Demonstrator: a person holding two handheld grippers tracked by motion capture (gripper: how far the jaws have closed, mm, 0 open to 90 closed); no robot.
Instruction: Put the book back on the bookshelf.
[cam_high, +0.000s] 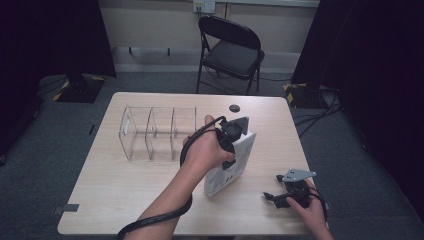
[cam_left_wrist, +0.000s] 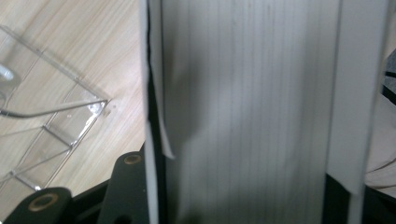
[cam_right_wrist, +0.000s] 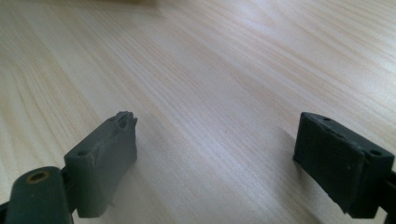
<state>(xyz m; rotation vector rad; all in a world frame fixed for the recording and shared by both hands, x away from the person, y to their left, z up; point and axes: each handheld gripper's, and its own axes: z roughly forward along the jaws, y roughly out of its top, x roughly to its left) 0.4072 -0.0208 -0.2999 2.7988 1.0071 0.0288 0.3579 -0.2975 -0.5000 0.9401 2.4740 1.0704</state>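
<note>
The left tool (cam_high: 234, 131) is clamped on the top edge of a thick white book (cam_high: 231, 165), which stands upright on the pale wooden desk (cam_high: 125, 200) just beside the clear plastic three-slot organiser (cam_high: 155, 132). The book's long axis runs up from the desk, tilted slightly. The right tool (cam_high: 272, 197) rests near the desk's front edge, jaws apart, holding nothing.

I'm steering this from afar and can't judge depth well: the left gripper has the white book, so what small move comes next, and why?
Probably carry the white book leftward toward the clear divided organizer. The left gripper is shut on the book's page edge, and the book stands tilted just right of the organizer, whose slots look empty. The right gripper rests open on the table.
</note>
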